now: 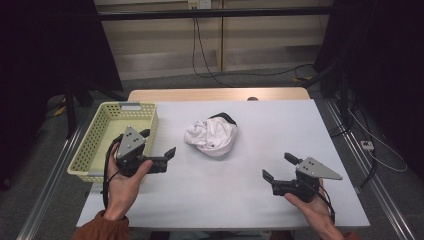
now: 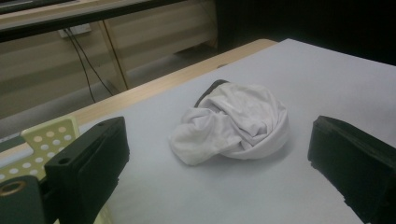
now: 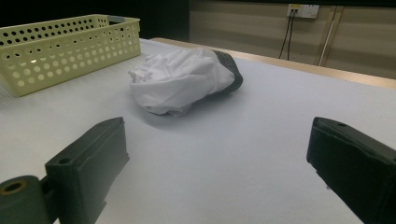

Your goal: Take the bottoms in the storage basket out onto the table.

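A crumpled white cloth [image 1: 210,136] with a dark edge lies near the middle of the table [image 1: 260,200], a little toward the far side. It sits alone on the pale surface, bunched into a loose heap, with the dark part showing at its far right edge. From the left gripper view the cloth [image 2: 232,123] lies straight ahead between the two black jaws, well apart from them; from the right gripper view the cloth [image 3: 182,79] lies ahead and to the left, also well clear of the jaws.

The left gripper [image 1: 159,145] is held in the person's left hand [image 1: 124,182] at the near left, just beside the yellow basket [image 1: 92,142] and partly over its right rim. Its jaws stand wide apart with nothing between them, pointing right toward the cloth.

The right gripper [image 1: 278,166] is held in the right hand [image 1: 311,207] at the near right of the table. Its jaws are likewise spread wide and hold nothing, pointing left and a little far, toward the cloth.

The basket stands at the left edge of the table, its perforated wall [image 3: 60,51] showing in the right gripper view, to the left of the cloth and apart from it. Cables [image 1: 205,60] hang down the wall beyond the far edge.
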A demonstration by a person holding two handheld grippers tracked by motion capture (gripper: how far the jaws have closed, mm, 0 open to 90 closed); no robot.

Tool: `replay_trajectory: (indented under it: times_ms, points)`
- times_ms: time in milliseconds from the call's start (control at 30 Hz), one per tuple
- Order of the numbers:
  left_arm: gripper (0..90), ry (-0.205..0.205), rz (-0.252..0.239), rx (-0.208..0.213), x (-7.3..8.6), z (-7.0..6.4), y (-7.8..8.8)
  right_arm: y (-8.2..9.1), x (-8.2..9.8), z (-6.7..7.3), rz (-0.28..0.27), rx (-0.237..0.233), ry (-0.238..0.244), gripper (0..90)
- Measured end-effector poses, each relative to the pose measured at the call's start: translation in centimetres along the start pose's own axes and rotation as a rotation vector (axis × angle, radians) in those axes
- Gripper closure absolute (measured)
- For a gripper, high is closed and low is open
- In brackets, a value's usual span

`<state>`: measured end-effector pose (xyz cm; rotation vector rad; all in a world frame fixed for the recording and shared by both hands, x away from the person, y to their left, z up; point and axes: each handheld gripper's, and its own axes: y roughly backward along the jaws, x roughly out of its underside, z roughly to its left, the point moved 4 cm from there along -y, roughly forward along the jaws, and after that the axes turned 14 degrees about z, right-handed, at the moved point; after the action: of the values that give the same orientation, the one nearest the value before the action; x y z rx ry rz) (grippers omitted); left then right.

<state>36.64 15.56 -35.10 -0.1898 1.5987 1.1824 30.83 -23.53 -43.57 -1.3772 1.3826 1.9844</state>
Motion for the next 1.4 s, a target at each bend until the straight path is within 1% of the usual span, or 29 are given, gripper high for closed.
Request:
replay_trajectory:
  times_ms: [133,233,400,533,633,700,1067,1133,1167,1200,1300,1333,1400]
  points:
    - [5.2,0.004,0.001,0.004,0.4,0.1,0.3,0.0,0.0,0.0,0.000,-0.001,0.000,4.8]
    - [5.2,0.003,0.011,0.010,0.9,0.1,0.3,0.0,0.0,0.0,-0.001,-0.001,0.000,4.9]
    - [5.4,0.013,0.016,0.003,1.6,0.3,0.5,0.0,0.0,0.0,0.000,0.001,0.000,4.9]
    - [5.4,-0.005,0.038,-0.008,2.4,0.2,0.5,0.0,0.0,-0.1,0.000,0.001,-0.002,4.9]
    - [5.5,-0.003,0.047,-0.003,2.8,0.0,0.5,0.0,0.0,-0.1,0.000,0.001,-0.004,4.9]
    - [5.5,-0.010,0.053,-0.003,3.2,-0.1,0.5,0.0,0.0,0.0,0.000,0.002,-0.003,4.9]
    - [5.6,0.031,0.072,-0.019,5.1,0.1,0.3,0.0,0.0,0.0,0.000,0.003,-0.002,4.9]
    - [5.6,0.037,0.072,-0.011,5.4,0.0,0.2,0.0,0.0,-0.1,0.001,0.003,-0.003,4.9]
    - [5.6,0.029,0.084,-0.012,5.6,0.0,0.2,-0.1,0.0,0.0,0.001,0.002,-0.002,4.9]
    - [5.6,0.031,0.080,-0.012,5.8,-0.1,0.2,0.0,0.0,0.0,0.001,0.002,-0.001,4.9]
    - [5.6,0.046,0.081,-0.014,6.4,-0.3,0.1,0.0,0.0,0.0,0.000,0.001,-0.001,4.9]
    - [5.6,0.044,0.087,-0.016,6.6,-0.3,0.0,0.0,0.0,0.0,0.000,0.000,-0.002,4.9]
    - [5.6,0.053,0.095,-0.010,7.0,-0.3,-0.1,0.0,0.0,0.0,0.000,0.000,0.000,4.9]
